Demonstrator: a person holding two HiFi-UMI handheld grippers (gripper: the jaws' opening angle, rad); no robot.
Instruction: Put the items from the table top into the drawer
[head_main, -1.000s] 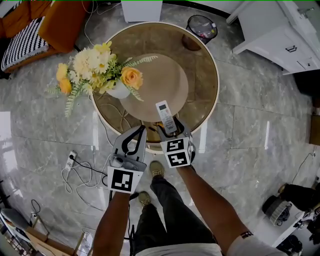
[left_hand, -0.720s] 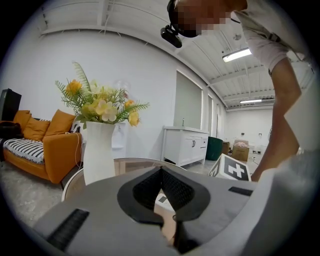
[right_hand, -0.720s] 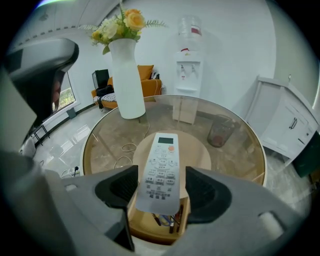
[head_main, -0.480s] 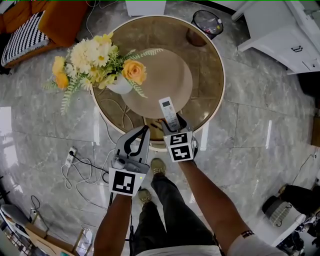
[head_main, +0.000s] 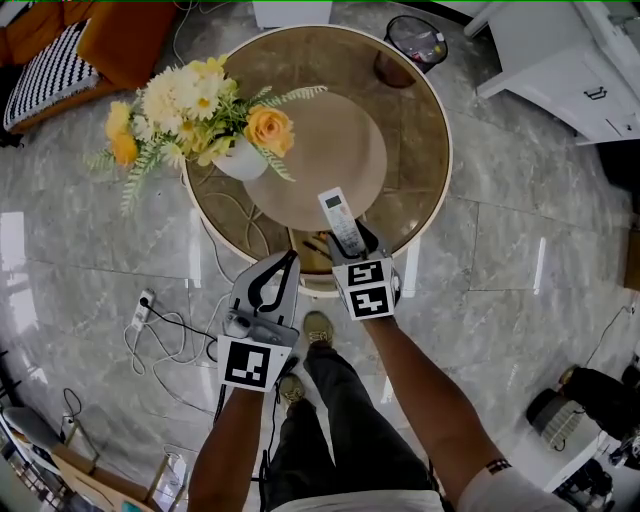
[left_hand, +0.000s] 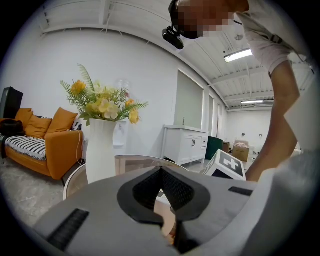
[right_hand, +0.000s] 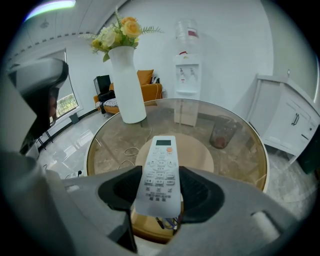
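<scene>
Round glass table (head_main: 440, 150) seen from above, with a white vase of flowers (head_main: 238, 170) on its far left and a waste bin (head_main: 412, 45) on the floor beyond it, both well apart from the work. At the near rim we see the open drawer (head_main: 310, 252), its interior holding what look like loose cables; it lies just under and behind the right gripper (head_main: 345, 245).

The left gripper (head_main: 290, 260) hovers just beside the drawer's left side, jaws together and empty.

The right gripper's jaws have just been closing and now meet the two long sides of the remote control (head_main: 338, 215). The remote's long axis runs along the jaws: display end out towards the table centre, near end already overhanging the drawer.

We judge that the coming move is a short draw back and down. Nothing stands in the way except the table rim and the left gripper alongside.
</scene>
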